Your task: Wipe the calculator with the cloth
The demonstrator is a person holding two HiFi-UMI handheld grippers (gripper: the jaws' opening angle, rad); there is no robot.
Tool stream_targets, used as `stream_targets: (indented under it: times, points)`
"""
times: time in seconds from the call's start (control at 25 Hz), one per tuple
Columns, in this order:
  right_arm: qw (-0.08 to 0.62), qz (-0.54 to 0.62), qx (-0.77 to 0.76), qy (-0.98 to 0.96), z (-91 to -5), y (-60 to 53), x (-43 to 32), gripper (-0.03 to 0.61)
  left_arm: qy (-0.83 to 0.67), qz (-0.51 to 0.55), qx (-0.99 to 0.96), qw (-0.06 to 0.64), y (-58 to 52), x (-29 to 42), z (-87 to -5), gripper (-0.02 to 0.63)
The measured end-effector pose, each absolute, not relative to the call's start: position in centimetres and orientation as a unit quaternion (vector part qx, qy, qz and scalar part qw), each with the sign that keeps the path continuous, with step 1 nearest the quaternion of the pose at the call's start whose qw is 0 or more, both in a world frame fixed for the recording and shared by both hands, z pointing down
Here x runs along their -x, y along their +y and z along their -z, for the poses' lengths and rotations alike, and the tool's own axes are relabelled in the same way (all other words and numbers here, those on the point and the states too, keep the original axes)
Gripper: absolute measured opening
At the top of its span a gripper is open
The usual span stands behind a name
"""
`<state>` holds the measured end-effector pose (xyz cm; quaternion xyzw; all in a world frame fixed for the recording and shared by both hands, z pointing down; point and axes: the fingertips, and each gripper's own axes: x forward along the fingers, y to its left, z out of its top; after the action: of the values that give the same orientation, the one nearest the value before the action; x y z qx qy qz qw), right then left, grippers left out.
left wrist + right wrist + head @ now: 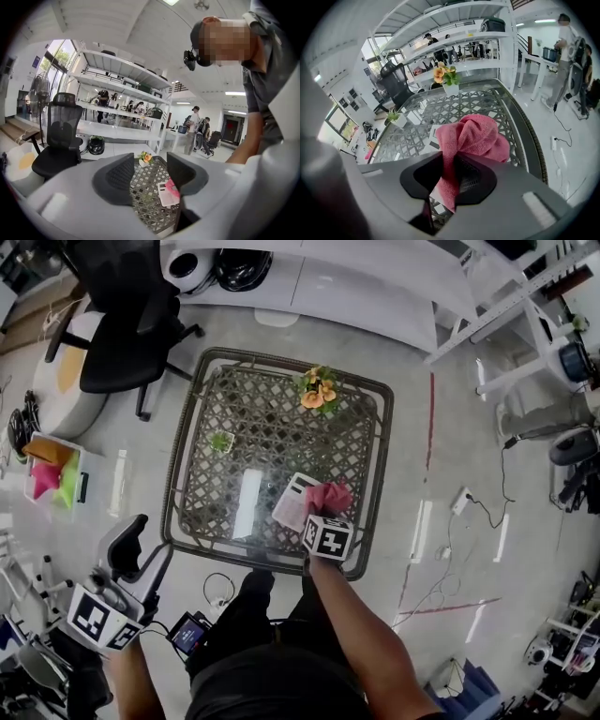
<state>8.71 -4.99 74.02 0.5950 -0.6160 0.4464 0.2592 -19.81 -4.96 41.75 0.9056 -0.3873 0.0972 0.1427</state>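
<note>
Calculator (292,503): flat, pale rectangular slab. It lies on the square worktop (272,423) near the front edge. The worktop is glass over a dark woven lattice, with rounded corners. Cloth (329,495): pink terry, bunched into a soft lump over the calculator's right end. Right gripper (449,164): jaws clamped on a hanging fold of the cloth, pinched between ribbed black pads. Left gripper (150,168): held off the worktop's near left corner, jaws apart, nothing between them.
</note>
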Motion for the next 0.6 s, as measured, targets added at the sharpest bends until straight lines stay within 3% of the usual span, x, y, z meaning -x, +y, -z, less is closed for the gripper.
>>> stream_targets:
  times: [0.6]
  points:
    - [0.282,-0.443,-0.531,-0.665,-74.3,-7.6,-0.6,0.071,-0.416,-0.088,-0.892,0.152,-4.8,24.0,-42.7,0.235]
